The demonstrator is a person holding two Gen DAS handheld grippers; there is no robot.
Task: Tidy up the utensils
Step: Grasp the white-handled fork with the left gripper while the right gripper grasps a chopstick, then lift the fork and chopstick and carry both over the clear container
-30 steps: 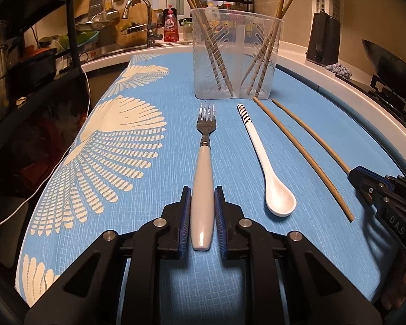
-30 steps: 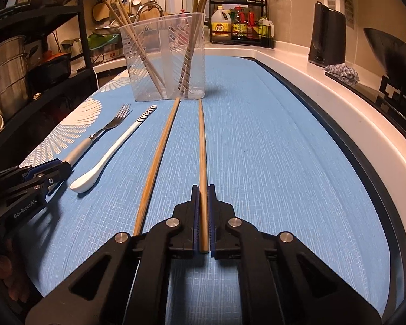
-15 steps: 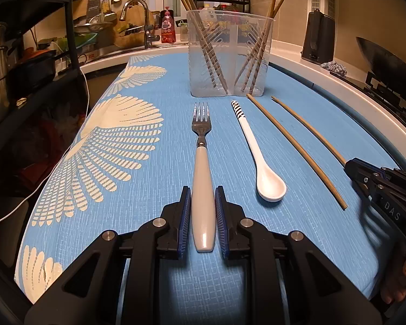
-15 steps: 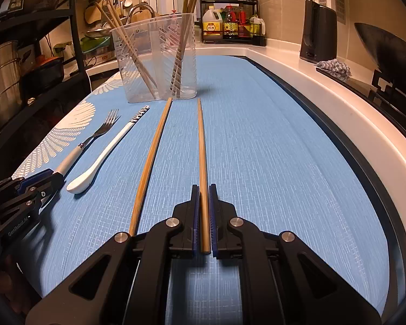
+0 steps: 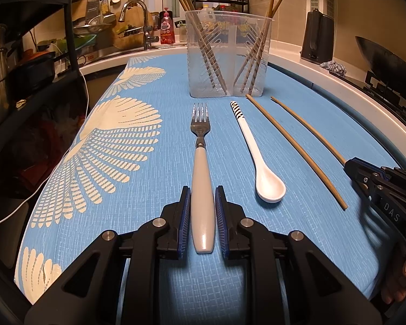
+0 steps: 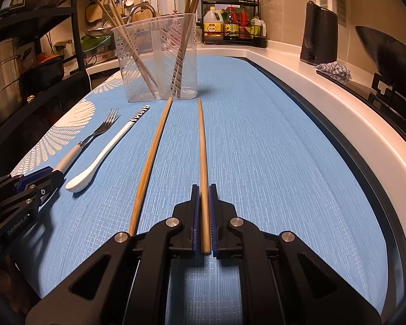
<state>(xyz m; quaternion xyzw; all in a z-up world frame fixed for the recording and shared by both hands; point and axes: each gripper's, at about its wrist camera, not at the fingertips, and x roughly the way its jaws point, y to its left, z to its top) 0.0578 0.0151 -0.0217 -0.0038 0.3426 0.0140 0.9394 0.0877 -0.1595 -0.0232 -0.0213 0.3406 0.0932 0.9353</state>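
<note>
A fork (image 5: 201, 178) with a white handle lies on the blue mat (image 5: 149, 216), tines toward a clear plastic holder (image 5: 227, 54) that has several chopsticks standing in it. My left gripper (image 5: 202, 188) is shut on the fork's handle near its end. To the right lie a white spoon (image 5: 257, 162) and a loose chopstick (image 5: 292, 149). In the right wrist view my right gripper (image 6: 203, 187) is shut on the near end of a second chopstick (image 6: 203, 149), whose tip points at the holder (image 6: 159, 62). Whether either utensil is lifted off the mat I cannot tell.
A black rack (image 5: 27, 54) with pots stands at the left, with a white cable (image 5: 40, 184) hanging by the mat's edge. On the white counter to the right are a dark kettle (image 5: 318, 38), a cloth (image 6: 334, 70) and a wok (image 5: 387, 65). Bottles (image 6: 230, 27) line the back.
Both views slid slightly early on, then held still. Each gripper keeps the same grip, and the spoon and loose chopstick lie where they were.
</note>
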